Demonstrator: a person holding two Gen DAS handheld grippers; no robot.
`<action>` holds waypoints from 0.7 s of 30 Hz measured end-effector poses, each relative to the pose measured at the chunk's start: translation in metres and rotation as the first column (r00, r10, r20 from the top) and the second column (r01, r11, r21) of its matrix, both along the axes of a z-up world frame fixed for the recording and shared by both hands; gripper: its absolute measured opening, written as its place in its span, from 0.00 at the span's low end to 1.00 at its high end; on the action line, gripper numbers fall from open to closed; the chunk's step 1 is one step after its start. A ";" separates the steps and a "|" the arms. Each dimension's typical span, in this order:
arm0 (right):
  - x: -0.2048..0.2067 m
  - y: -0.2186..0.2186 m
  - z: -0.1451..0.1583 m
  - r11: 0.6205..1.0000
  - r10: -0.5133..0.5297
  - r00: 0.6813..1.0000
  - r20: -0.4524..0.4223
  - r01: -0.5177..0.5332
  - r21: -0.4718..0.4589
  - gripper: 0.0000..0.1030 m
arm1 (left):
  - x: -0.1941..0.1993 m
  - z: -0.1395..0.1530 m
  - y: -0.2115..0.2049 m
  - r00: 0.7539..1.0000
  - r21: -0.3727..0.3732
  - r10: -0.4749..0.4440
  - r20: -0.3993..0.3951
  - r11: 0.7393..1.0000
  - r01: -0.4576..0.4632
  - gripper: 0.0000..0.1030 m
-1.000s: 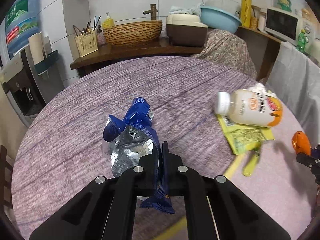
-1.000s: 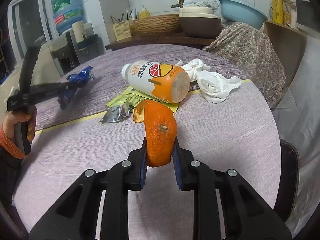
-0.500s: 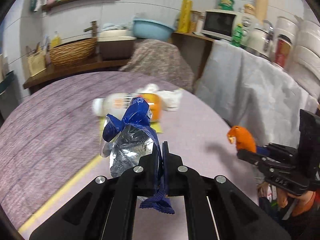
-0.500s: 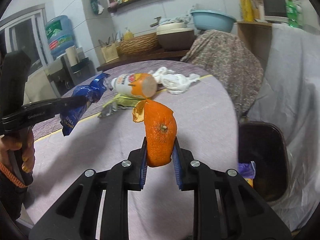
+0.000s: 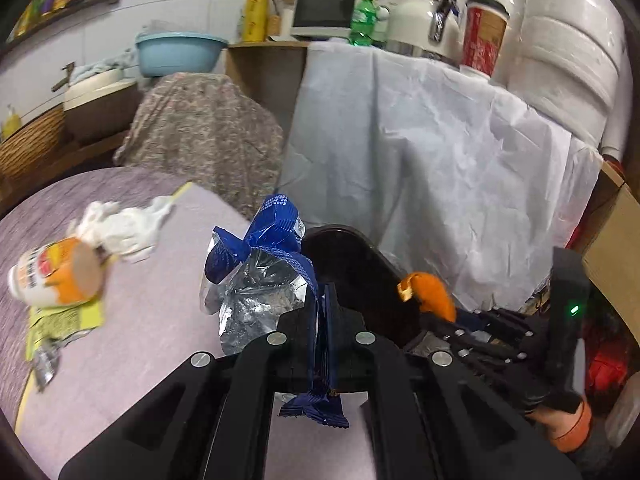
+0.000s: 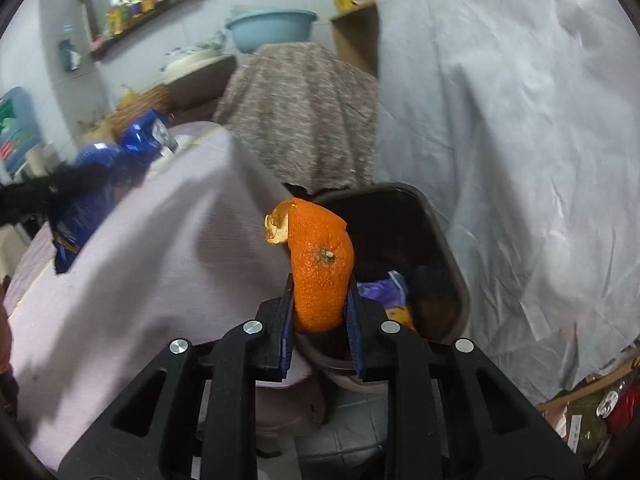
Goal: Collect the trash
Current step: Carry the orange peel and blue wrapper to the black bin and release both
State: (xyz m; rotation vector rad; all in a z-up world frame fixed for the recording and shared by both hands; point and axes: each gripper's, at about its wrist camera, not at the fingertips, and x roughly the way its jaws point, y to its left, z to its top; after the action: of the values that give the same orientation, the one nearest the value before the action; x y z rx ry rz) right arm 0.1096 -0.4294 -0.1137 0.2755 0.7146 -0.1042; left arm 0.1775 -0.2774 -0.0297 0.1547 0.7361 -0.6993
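My left gripper [image 5: 322, 312] is shut on a crumpled blue and silver snack wrapper [image 5: 260, 280], held above the table's right edge near the dark trash bin [image 5: 352, 252]. My right gripper [image 6: 320, 308] is shut on an orange peel [image 6: 320, 268], held over the near rim of the bin [image 6: 448, 248], which holds purple and orange trash. The peel [image 5: 430, 294] and right gripper also show in the left wrist view. The wrapper [image 6: 104, 176] shows at the left of the right wrist view.
On the purple table [image 5: 140, 312] lie a drink bottle [image 5: 56, 276], a white crumpled tissue [image 5: 120, 228], a yellow-green packet [image 5: 60, 320] and a foil scrap [image 5: 46, 364]. A white sheet-covered counter [image 5: 440, 168] stands behind the bin, a patterned covered chair [image 6: 300, 112] beside it.
Both grippers have swung right, from over the table to the bin beside it. The peel is now over the bin's rim. Both holds are unchanged.
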 end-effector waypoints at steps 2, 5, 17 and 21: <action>0.008 -0.012 -0.017 1.000 -0.018 0.999 -0.037 0.019 0.005 0.23 | 0.005 -0.006 -0.024 1.000 0.025 -0.020 -0.012 0.999 0.021 0.05; 0.021 -0.025 -0.039 0.999 -0.031 0.997 -0.073 0.033 0.030 0.23 | 0.014 -0.016 -0.056 0.998 0.059 -0.048 -0.046 0.997 0.050 0.05; 0.047 -0.052 -0.105 0.986 -0.076 0.982 -0.171 0.100 0.135 0.23 | 0.052 -0.092 -0.147 0.983 0.205 -0.028 -0.181 0.977 0.066 0.05; 0.045 -0.056 -0.114 0.986 -0.083 0.985 -0.153 0.103 0.131 0.47 | 0.069 -0.107 -0.153 0.966 0.188 -0.006 -0.257 0.981 0.056 0.06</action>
State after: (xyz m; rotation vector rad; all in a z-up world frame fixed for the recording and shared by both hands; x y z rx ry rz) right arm 0.1549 -0.4853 -0.2280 0.4379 0.8574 -0.1656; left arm 0.2468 -0.4302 -0.1368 0.2576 1.0526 -0.6837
